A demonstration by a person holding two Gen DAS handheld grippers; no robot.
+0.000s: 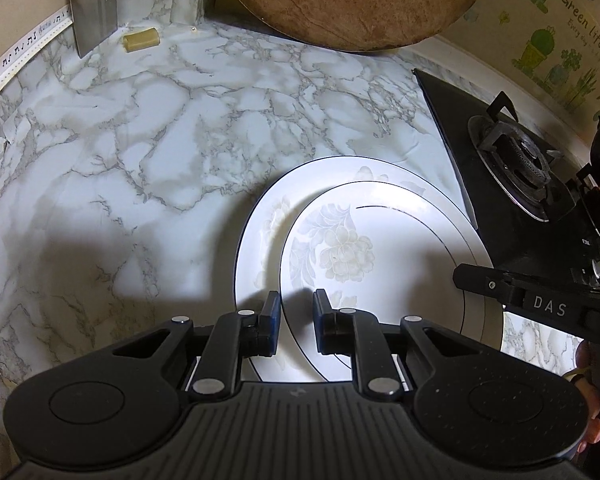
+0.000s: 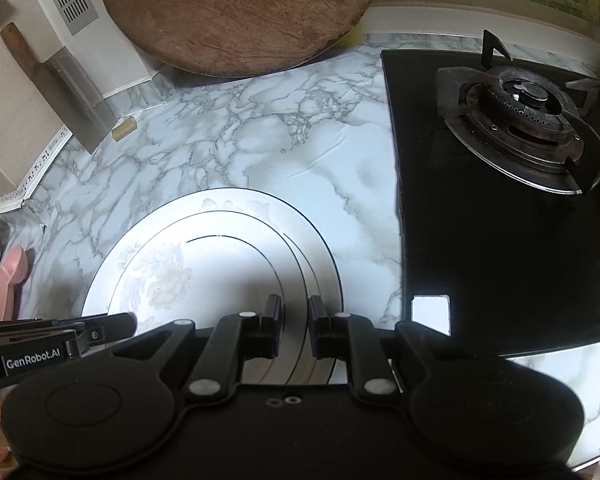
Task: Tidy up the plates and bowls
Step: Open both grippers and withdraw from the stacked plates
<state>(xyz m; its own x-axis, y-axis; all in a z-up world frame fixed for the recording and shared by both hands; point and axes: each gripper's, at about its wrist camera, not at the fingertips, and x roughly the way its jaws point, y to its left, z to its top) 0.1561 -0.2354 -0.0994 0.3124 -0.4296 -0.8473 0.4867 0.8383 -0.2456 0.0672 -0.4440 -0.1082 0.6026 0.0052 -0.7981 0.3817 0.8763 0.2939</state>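
Two white plates with pale flower prints lie stacked on the marble counter. The smaller upper plate (image 1: 380, 248) rests on the larger lower plate (image 1: 260, 232). My left gripper (image 1: 295, 308) is shut on the upper plate's left rim, which runs between its fingers. My right gripper (image 2: 295, 314) is shut on the same upper plate (image 2: 220, 272) at its right rim, over the lower plate (image 2: 236, 200). Each gripper shows in the other's view: the right gripper (image 1: 460, 276) at the plate's right edge, the left gripper (image 2: 130, 320) at its left edge.
A black gas stove (image 2: 520, 112) borders the plates on the right. A round wooden cutting board (image 2: 236, 12) leans at the back wall, with a cleaver (image 2: 80, 100) and a small yellow block (image 2: 124, 128) at the back left. A pink object (image 2: 4, 280) sits at the left.
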